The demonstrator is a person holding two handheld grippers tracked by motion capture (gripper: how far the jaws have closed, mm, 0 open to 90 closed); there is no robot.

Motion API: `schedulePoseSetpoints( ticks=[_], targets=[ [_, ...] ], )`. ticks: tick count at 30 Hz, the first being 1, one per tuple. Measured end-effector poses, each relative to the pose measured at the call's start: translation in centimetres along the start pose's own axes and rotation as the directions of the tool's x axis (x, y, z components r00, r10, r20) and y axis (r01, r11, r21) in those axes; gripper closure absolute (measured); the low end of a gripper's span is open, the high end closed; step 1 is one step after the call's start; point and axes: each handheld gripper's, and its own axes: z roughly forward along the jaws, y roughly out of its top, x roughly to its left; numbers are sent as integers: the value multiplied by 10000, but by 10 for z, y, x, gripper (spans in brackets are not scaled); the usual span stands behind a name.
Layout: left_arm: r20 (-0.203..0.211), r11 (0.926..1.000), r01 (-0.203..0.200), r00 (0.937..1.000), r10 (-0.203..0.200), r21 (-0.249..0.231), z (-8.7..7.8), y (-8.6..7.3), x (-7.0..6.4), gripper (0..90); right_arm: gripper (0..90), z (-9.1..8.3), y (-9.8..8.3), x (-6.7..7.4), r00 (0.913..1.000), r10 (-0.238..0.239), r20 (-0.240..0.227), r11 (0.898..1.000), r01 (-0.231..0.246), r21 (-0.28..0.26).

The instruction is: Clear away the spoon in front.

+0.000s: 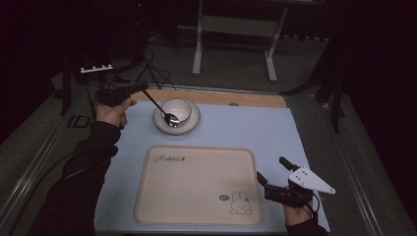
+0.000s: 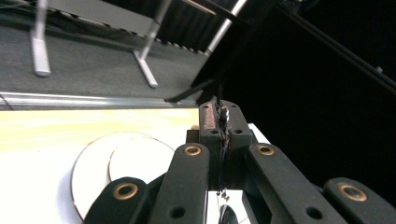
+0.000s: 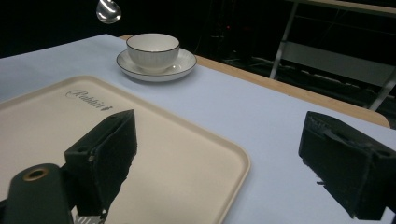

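A white cup [image 1: 178, 109] with a dark rim stands on a white saucer [image 1: 193, 123] at the far side of the pale blue mat. My left gripper [image 1: 141, 88] is shut on the handle of a metal spoon [image 1: 160, 107], which slants down and right so that its bowl hangs over the cup. In the left gripper view the jaws pinch the thin handle [image 2: 224, 115], with the saucer [image 2: 86, 172] below left. The spoon's bowl [image 3: 108, 10] floats above the cup [image 3: 152, 50] in the right gripper view. My right gripper [image 1: 271, 168] is open beside the tray's near right corner, nothing between its jaws.
A cream tray [image 1: 196, 189] with a rabbit drawing lies at the middle of the mat [image 1: 246, 130], its rim [image 3: 240, 161] just under my right gripper [image 3: 219, 140]. A wooden strip [image 1: 221, 98] runs along the table's far edge. A grey metal stand [image 1: 233, 29] is on the floor beyond.
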Motion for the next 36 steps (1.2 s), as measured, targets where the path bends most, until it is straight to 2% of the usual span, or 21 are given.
schedulePoseSetpoints(
  ticks=[5, 6, 10, 13, 16, 17, 18, 23, 24, 27, 33, 35, 36],
  targets=[
    [387, 9990, -351, 9987, 341, 263, -7, 2, -8, 895, 114, 0, 0, 0, 10000, -17, 32, 10000, 17, -8],
    [500, 9977, -538, 9974, 518, 401, -10, 2, -12, 895, 114, 0, 0, 1, 10000, -15, 35, 10000, 15, -18],
    [797, 9955, -735, 9944, 686, 601, -14, -1, -16, 895, 114, 0, 1, 1, 10000, -39, 42, 10000, 39, -44],
    [1121, 9909, -976, 9899, 871, 923, -18, -6, -19, 895, 113, 0, 1, 1, 10000, -40, 53, 9999, 41, -116],
    [1238, 9887, -1049, 9881, 915, 1071, -19, -9, -22, 895, 113, 0, 1, 2, 10000, -37, 46, 9999, 38, -165],
    [1381, 9844, -1241, 9847, 1067, 1244, -20, -12, -25, 895, 114, 0, 2, 2, 9999, -92, 78, 9998, 94, -201],
    [1381, 9844, -1241, 9847, 1067, 1244, -20, -12, -25, 895, 114, 0, 2, 2, 9999, -92, 78, 9998, 94, -201],
    [1939, 9700, -1657, 9723, 1305, 1781, -18, -21, -32, 895, 113, -1, 3, 2, 9999, -140, 98, 9992, 143, -382],
    [2102, 9647, -1733, 9689, 1309, 1982, -17, -24, -34, 895, 114, -1, 3, 2, 9998, -142, 105, 9989, 147, -436],
    [2348, 9565, -1834, 9634, 1290, 2269, -16, -29, -35, 895, 113, -2, 3, 3, 9997, -235, 108, 9984, 241, -515],
    [2746, 9326, -2177, 9517, 1374, 2879, -13, -40, -36, 895, 114, -1, 3, 3, 9996, -257, 75, 9980, 261, -574],
    [2754, 9317, -2173, 9517, 1360, 2910, -13, -42, -36, 895, 113, 0, 3, 3, 9996, -283, 83, 9979, 287, -573],
    [2982, 9228, -2293, 9449, 1348, 3095, -12, -44, -37, 895, 114, 0, 3, 3, 9996, -287, 62, 9980, 291, -566]
  ],
)
